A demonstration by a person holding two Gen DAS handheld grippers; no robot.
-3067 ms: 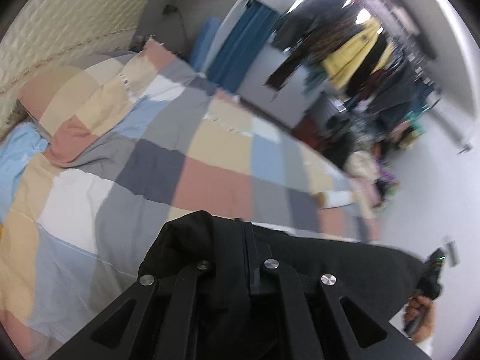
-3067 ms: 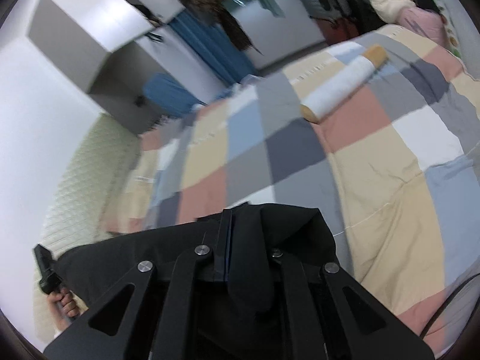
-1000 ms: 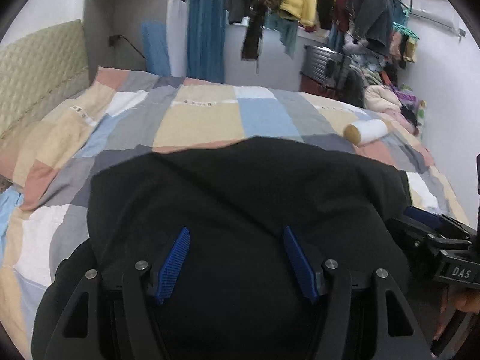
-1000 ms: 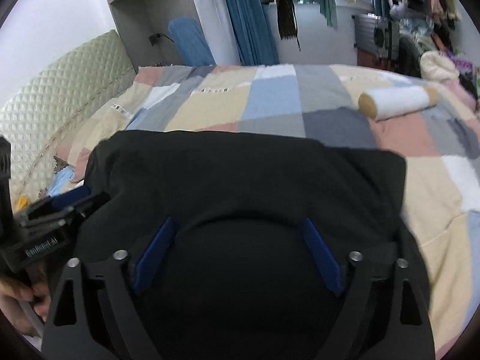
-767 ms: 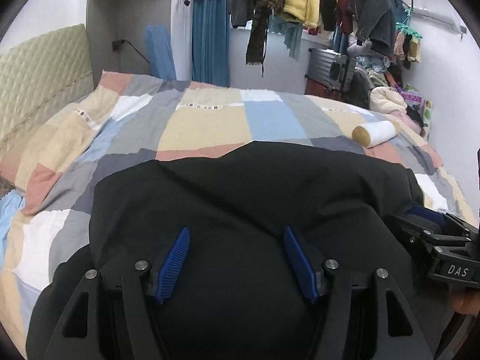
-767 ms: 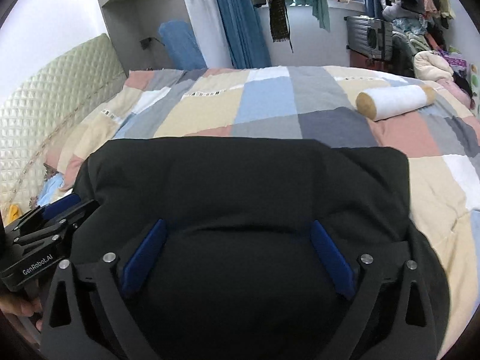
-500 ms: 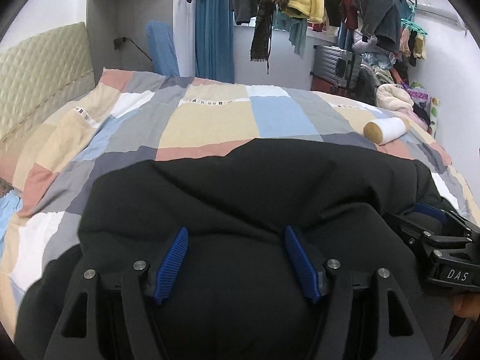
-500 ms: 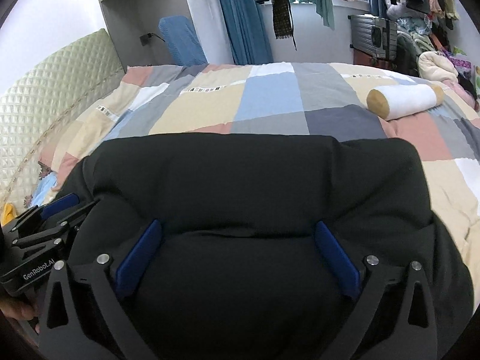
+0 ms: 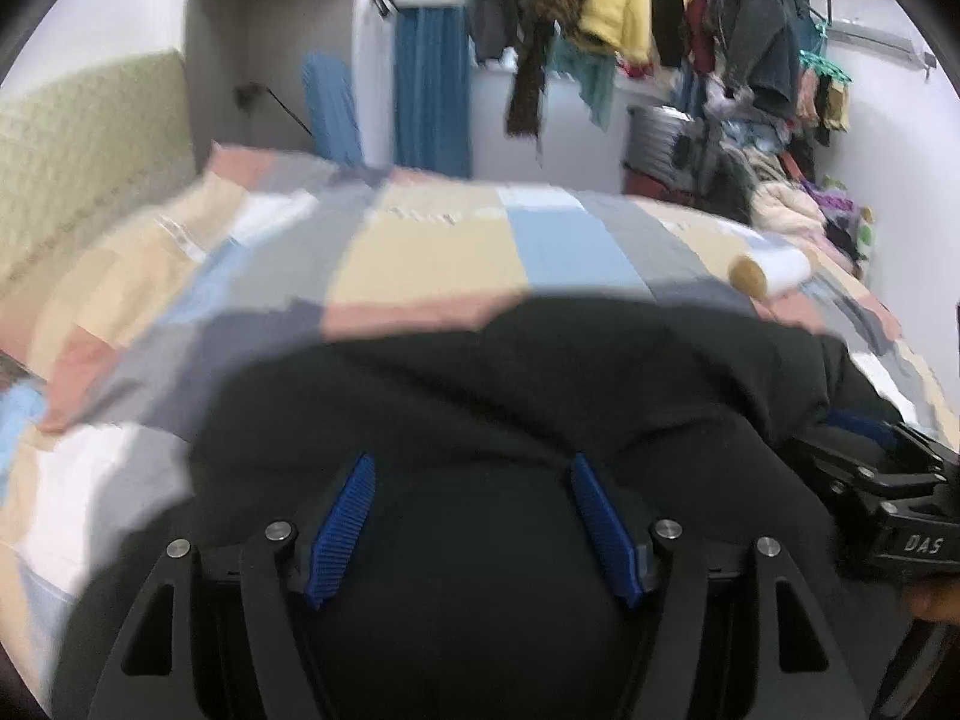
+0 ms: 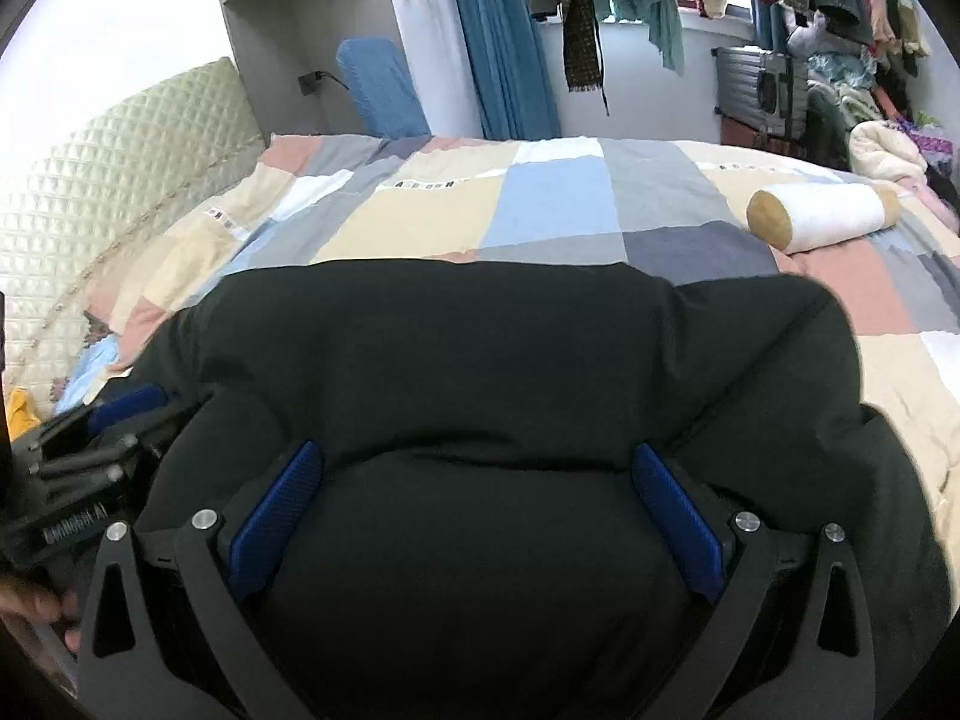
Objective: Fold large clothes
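Black garment (image 10: 480,360) lies spread on the patchwork quilt (image 10: 540,204), nearer than the white bolster (image 10: 822,219). Left gripper (image 9: 471,531) and right gripper (image 10: 474,516) hover over it, jaws spread, grasping nothing.

black garment (image 10: 480,372) now spread on bed, both jaws released, parted

1. I see a bed covered by a patchwork quilt (image 10: 540,204) of beige, blue, grey and pink squares.
2. A black garment (image 10: 480,372) lies bunched on the quilt's near part.
3. A white bolster pillow (image 10: 822,217) with tan ends lies on the quilt to the right, apart from the garment.
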